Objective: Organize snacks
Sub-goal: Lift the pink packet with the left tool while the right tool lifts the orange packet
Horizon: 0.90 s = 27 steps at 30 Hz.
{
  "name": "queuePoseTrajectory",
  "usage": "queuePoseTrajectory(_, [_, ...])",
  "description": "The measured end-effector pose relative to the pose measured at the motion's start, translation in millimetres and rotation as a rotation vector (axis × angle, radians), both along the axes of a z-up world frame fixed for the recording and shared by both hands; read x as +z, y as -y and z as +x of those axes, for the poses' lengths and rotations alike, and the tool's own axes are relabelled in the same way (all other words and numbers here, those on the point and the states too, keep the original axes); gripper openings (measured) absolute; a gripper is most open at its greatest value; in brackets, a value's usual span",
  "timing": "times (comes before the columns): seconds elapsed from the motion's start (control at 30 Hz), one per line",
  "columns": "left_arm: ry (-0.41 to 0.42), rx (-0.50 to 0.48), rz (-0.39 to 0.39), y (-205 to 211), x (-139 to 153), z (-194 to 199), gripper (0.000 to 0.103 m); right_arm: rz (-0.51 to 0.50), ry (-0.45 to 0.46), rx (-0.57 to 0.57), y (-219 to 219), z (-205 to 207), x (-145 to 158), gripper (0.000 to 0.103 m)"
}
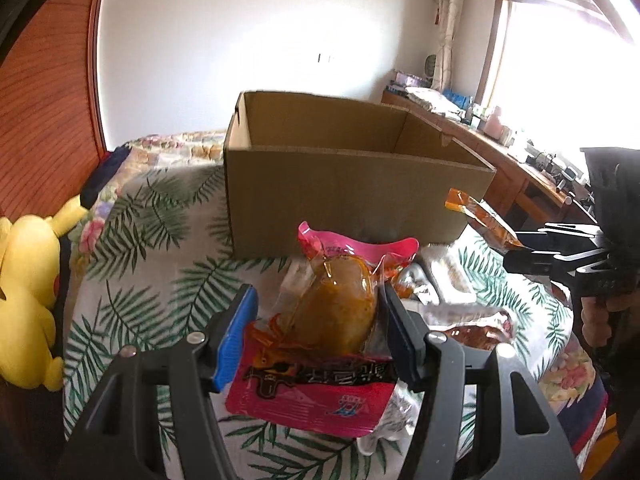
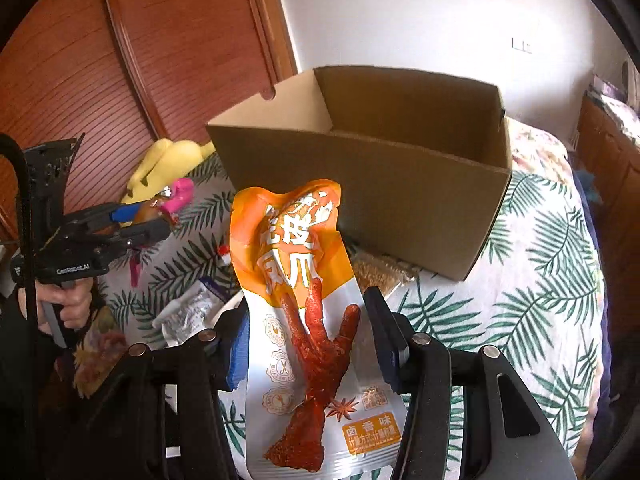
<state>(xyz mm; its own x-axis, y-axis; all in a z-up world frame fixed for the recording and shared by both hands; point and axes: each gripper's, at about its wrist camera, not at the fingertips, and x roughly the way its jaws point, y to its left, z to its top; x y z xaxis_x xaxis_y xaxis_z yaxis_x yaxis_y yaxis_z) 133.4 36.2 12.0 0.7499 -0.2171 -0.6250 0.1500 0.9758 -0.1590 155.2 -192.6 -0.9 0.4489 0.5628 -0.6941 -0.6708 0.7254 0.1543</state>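
Note:
My left gripper [image 1: 317, 294] is shut on a pink snack packet [image 1: 336, 308] with a brown piece of meat in its clear window, held above the bed. The same gripper [image 2: 162, 222] and pink packet [image 2: 181, 195] show at the left of the right wrist view. My right gripper [image 2: 306, 300] is shut on an orange-and-white chicken-feet packet [image 2: 308, 344], which stands upright between the pads. In the left wrist view that right gripper [image 1: 514, 250] holds the orange packet [image 1: 482, 216] beside the box. An open, seemingly empty cardboard box [image 1: 352, 196] [image 2: 400, 188] stands on the bed just beyond both packets.
Several loose snack packets [image 1: 456, 280] [image 2: 188, 312] lie on the leaf-print bedspread [image 1: 152, 240] in front of the box. A yellow plush toy [image 1: 28, 280] [image 2: 168, 160] sits at the bed's left edge by a wooden wardrobe [image 2: 180, 40]. A cluttered desk [image 1: 480, 128] stands under the window.

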Motion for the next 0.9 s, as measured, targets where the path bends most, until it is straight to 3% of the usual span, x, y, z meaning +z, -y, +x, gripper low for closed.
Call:
queuePoseTrajectory(0.5, [0.074, 0.011, 0.0, 6, 43, 36, 0.061, 0.028, 0.082, -0.072, -6, 26, 38, 0.052])
queuePoseTrajectory(0.9, [0.081, 0.019, -0.001, 3, 56, 63, 0.061, 0.016, 0.106, -0.128, -11, 50, 47, 0.052])
